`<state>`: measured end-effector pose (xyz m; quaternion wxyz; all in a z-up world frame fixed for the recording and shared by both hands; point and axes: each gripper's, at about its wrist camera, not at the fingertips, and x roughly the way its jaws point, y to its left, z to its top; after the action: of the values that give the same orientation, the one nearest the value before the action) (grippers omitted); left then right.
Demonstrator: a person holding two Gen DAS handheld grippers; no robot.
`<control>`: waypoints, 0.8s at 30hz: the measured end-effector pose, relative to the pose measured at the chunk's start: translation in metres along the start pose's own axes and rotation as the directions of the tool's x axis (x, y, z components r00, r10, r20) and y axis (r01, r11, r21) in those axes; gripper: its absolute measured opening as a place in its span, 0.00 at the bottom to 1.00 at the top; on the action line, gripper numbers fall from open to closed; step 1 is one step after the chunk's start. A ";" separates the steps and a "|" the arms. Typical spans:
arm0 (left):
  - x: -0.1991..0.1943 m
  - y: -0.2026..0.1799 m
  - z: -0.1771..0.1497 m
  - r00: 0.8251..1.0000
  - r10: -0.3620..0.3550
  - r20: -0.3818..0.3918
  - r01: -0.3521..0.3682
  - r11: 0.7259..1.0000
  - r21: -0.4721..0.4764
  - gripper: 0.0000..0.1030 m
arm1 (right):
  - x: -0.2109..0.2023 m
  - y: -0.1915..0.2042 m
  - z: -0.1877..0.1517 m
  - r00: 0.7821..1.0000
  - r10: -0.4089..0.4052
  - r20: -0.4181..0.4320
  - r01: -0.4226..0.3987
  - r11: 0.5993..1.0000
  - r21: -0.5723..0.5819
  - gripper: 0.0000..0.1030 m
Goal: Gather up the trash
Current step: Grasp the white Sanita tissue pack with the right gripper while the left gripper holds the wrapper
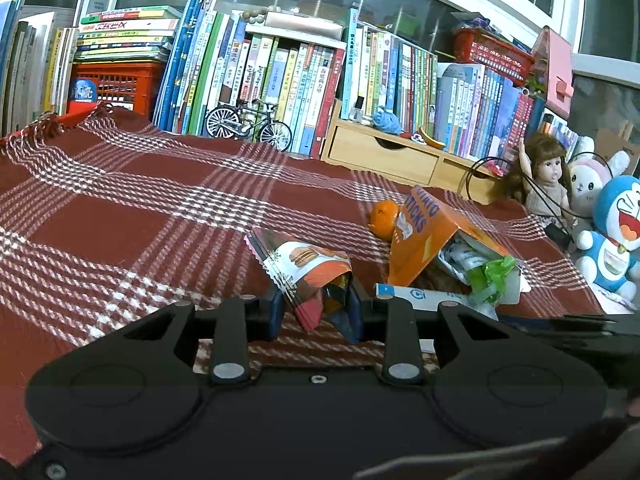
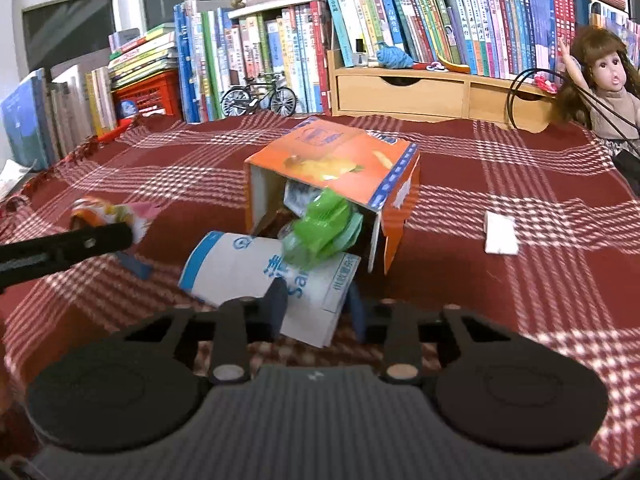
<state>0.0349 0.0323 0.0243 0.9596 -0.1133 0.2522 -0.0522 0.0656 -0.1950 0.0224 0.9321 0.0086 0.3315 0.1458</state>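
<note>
My left gripper point(image 1: 316, 308) is shut on a crumpled orange and white snack wrapper point(image 1: 304, 264), held just above the red checked tablecloth point(image 1: 120, 208). An orange snack box point(image 2: 332, 156) lies on its side with its open mouth toward me, and a green plastic bag point(image 2: 324, 228) and papers spill from it. In front of the box lies a white and blue paper package point(image 2: 236, 268). My right gripper point(image 2: 318, 308) is closed on its near end, one finger on each side. In the right wrist view the left gripper's black body point(image 2: 80, 240) comes in from the left with the wrapper point(image 2: 108, 212).
A mandarin point(image 1: 384, 218) sits behind the box. A white paper slip point(image 2: 500, 234) lies on the cloth to the right. Books, a model bicycle point(image 2: 260, 98) and a wooden drawer unit point(image 2: 420, 88) line the back; a doll point(image 2: 608, 80) and plush toys point(image 1: 612, 232) stand at right.
</note>
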 end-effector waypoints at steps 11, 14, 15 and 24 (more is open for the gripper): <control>-0.004 -0.005 -0.003 1.000 0.004 -0.006 -0.004 1.000 0.011 0.29 | -0.037 0.031 -0.011 0.995 0.065 -0.069 -0.081 0.962 -0.259 0.70; -0.005 -0.003 -0.003 1.000 0.009 -0.010 -0.009 1.000 0.009 0.29 | -0.032 0.033 -0.007 0.998 0.023 -0.060 -0.040 0.956 -0.290 0.75; -0.006 -0.003 -0.003 1.000 0.009 -0.009 -0.009 1.000 0.011 0.29 | -0.031 0.033 -0.007 0.997 0.020 -0.072 -0.041 0.954 -0.297 0.76; -0.007 -0.004 -0.004 1.000 -0.002 -0.011 0.002 1.000 0.023 0.29 | 0.000 0.037 0.004 0.994 0.041 -0.104 -0.076 0.930 -0.359 0.87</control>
<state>0.0264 0.0287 0.0253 0.9594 -0.1024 0.2565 -0.0566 0.0579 -0.1595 0.0295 0.8961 -0.1603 0.3426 0.2321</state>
